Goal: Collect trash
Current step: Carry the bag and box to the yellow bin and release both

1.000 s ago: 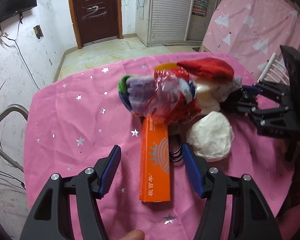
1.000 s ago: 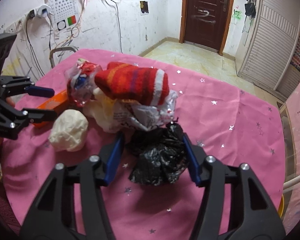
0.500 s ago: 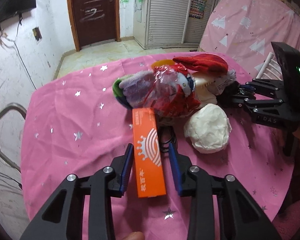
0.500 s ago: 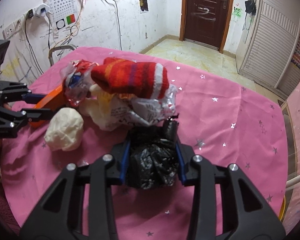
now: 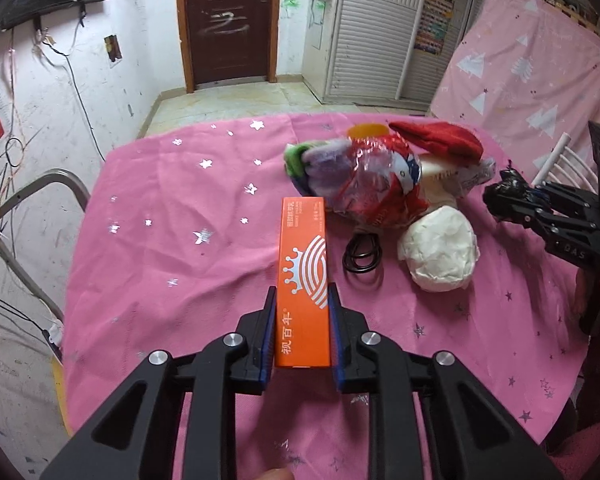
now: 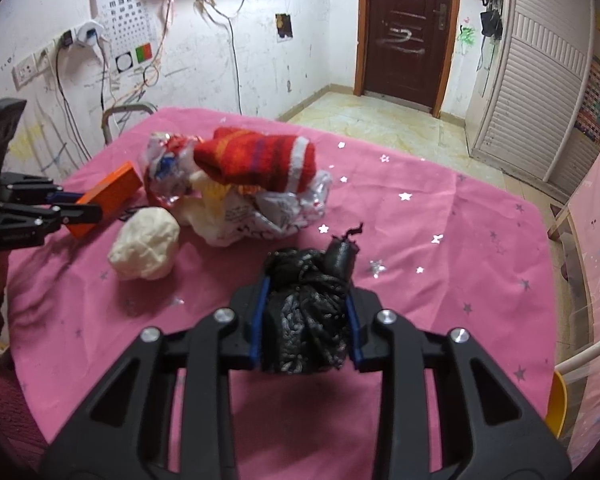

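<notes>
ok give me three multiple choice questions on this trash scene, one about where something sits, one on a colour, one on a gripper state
1. Where does the white crumpled ball lie relative to the orange box in the left wrist view?
A. to its right, apart from it
B. on top of it
C. to its left, touching it

2. What colour is the cloth over the table?
A. green
B. pink with silver stars
C. plain white

3. What is the right gripper doing?
A. open above the table
B. shut on the black crumpled bag
C. shut on a red sock

Answers:
1. A, the ball sits right of the box with black loops between them.
2. B, pink cloth with stars covers the tabletop.
3. B, both blue pads press the bag's sides, the jaws having just closed in on it.
</notes>
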Motion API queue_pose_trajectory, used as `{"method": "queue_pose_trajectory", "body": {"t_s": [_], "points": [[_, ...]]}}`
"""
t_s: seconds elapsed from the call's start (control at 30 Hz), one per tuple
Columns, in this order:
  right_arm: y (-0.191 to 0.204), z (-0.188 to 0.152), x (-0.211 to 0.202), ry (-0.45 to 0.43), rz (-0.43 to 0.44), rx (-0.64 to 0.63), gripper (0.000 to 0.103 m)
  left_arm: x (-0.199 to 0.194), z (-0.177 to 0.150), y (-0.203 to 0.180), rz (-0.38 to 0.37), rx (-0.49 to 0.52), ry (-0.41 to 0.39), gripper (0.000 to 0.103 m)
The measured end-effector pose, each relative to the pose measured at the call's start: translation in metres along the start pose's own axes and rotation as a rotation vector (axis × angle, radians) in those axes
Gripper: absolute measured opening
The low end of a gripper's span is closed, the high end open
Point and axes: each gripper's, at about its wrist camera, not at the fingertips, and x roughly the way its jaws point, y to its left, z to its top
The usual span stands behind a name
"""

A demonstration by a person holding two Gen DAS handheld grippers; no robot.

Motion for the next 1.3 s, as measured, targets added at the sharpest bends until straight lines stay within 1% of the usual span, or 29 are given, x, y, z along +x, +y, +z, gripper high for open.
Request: {"method": "queue_pose_trajectory", "body": {"t_s": [0.13, 0.23, 0.4, 0.53, 0.67, 0.8, 0.93, 1.07, 1.17, 1.3], "points": [[-0.010, -0.004, -0.011, -0.021, -0.001, 0.011, 0.030, -0.016, 0.001, 0.005, 0.018, -0.002, -0.020, 0.014], [-0.016, -0.007, -0.019, -0.038, -0.002, 0.029, 0.030, -0.026, 0.004, -0.001, 0.034, 0.009, -0.033, 0.014], [-0.036, -0.019, -0.035, -0.064, -0.024, 0.061, 0.030, -0.036, 0.018, -0.025, 0.037, 0.045, -0.049, 0.014], [-0.055, -0.030, -0.048, -0.083, -0.050, 0.100, 0.030, -0.039, 0.030, -0.049, 0.018, 0.081, -0.063, 0.014], [-0.077, -0.042, -0.062, -0.106, -0.076, 0.143, 0.030, -0.041, 0.046, -0.081, -0.010, 0.118, -0.083, 0.014], [-0.101, -0.056, -0.076, -0.132, -0.108, 0.189, 0.030, -0.039, 0.058, -0.115, -0.030, 0.162, -0.088, 0.014], [-0.131, -0.074, -0.091, -0.158, -0.137, 0.248, 0.030, -0.037, 0.069, -0.151, -0.049, 0.213, -0.098, 0.014], [-0.153, -0.088, -0.101, -0.167, -0.162, 0.292, 0.030, -0.035, 0.080, -0.196, -0.088, 0.278, -0.108, 0.014], [-0.166, -0.098, -0.107, -0.166, -0.181, 0.317, 0.030, -0.034, 0.084, -0.228, -0.102, 0.322, -0.121, 0.014], [-0.185, -0.113, -0.112, -0.164, -0.196, 0.354, 0.030, -0.027, 0.092, -0.265, -0.135, 0.364, -0.110, 0.014]]}}
